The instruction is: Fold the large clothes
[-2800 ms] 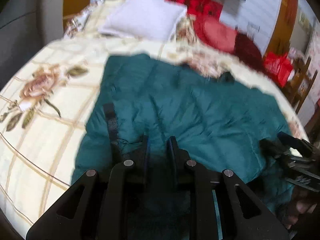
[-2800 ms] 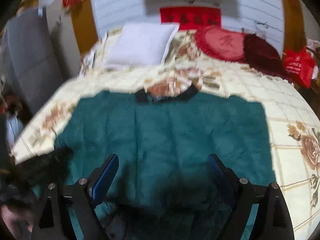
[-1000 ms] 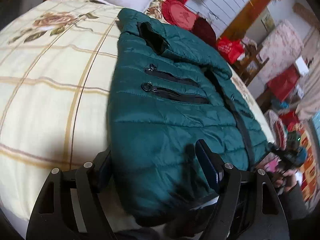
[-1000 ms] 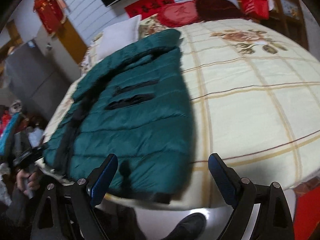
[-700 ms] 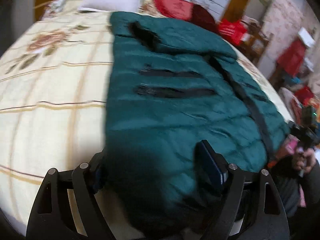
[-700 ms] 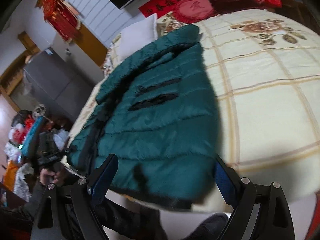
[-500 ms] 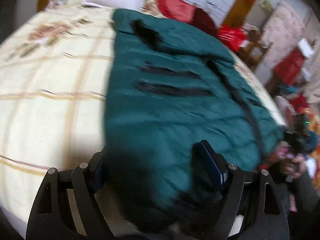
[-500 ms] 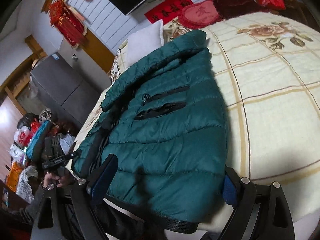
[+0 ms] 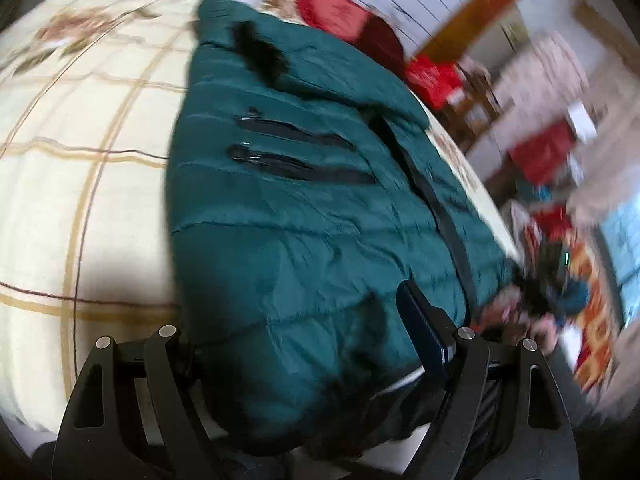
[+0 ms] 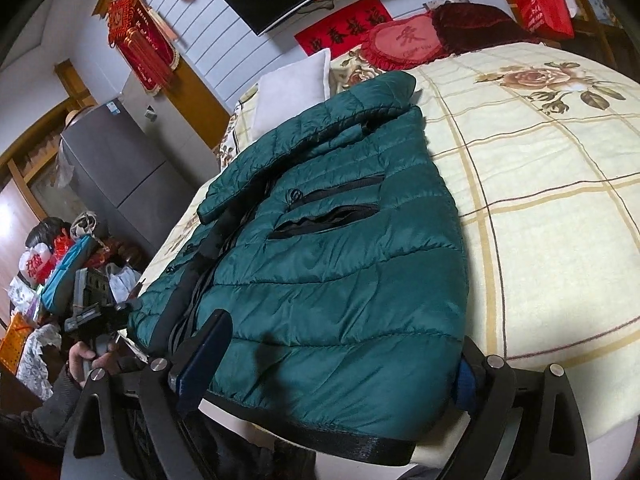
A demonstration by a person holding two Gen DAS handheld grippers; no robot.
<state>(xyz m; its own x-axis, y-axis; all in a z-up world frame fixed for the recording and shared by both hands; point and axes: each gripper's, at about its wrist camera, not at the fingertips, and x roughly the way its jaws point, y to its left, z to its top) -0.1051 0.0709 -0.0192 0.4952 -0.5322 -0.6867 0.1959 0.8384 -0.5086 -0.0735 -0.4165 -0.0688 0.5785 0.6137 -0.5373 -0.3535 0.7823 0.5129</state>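
The dark green puffer jacket point(image 10: 340, 264) lies folded lengthwise on the bed point(image 10: 560, 184), its near hem hanging over the bed's near edge. 2 black zip pockets point(image 10: 332, 204) face up at its middle, the collar point(image 10: 360, 108) points to the far end, and a black zipper band runs along its left side in the right wrist view.

The right gripper point(image 10: 340, 364) sits at the near hem with its fingers point(image 10: 204, 356) spread wide, 1 on each side of the jacket's corner; the right one is partly hidden behind the fabric, and whether either presses on the cloth cannot be told. The left gripper point(image 9: 304, 340) is at the other near corner, fingers point(image 9: 420, 332) also spread after opening a little more just now, the hem bulging between them; its left finger is hidden by the jacket. This view is blurred.

The bed has a cream cover with tan checks and rose prints. At its far end are a white pillow point(image 10: 292, 92) and a red heart cushion point(image 10: 404, 44). A grey fridge point(image 10: 116, 172) stands at the left.
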